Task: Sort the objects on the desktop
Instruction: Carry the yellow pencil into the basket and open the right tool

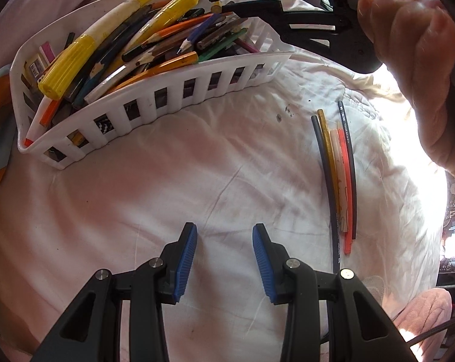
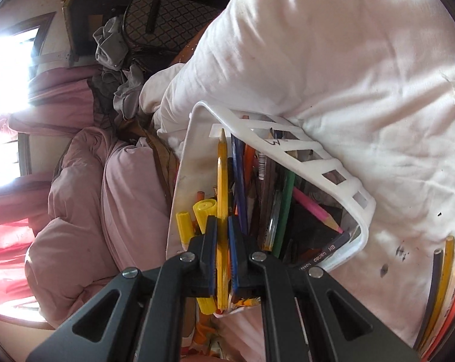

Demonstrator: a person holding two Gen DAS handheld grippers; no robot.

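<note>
Left wrist view: your left claw (image 1: 224, 242) hangs w/ jaws apart, nothing between the blue pads (image 1: 185, 259), only white sheet (image 1: 167, 181) under it. Ahead & to the left of the claw sits the white basket (image 1: 173, 96), crammed w/ pencils, pens & yellow markers (image 1: 67, 63). Ahead-right of the claw, a row of pencils (image 1: 337, 175) lies side by side on the sheet, well apart from the basket, just off the claw's right finger. Far ahead-right, your right hand (image 1: 414, 45) grips the other tool, its fingers reaching over the basket's far end.

Right wrist view: your right claw (image 2: 222, 241) is clamped on a yellow pencil (image 2: 222, 187), jaws nearly together, the pencil running straight out along the fingers, tip pointing away. The claw is over the basket (image 2: 317, 150), which lies directly ahead, its contents just beyond & to the right of the fingertips. A pink pencil (image 2: 314, 208) & a green one (image 2: 286, 205) lie inside, right of the claw. Far right, the row of pencils (image 2: 441, 286) on the sheet. Left of the claw: pink bedding (image 2: 85, 196).
</note>
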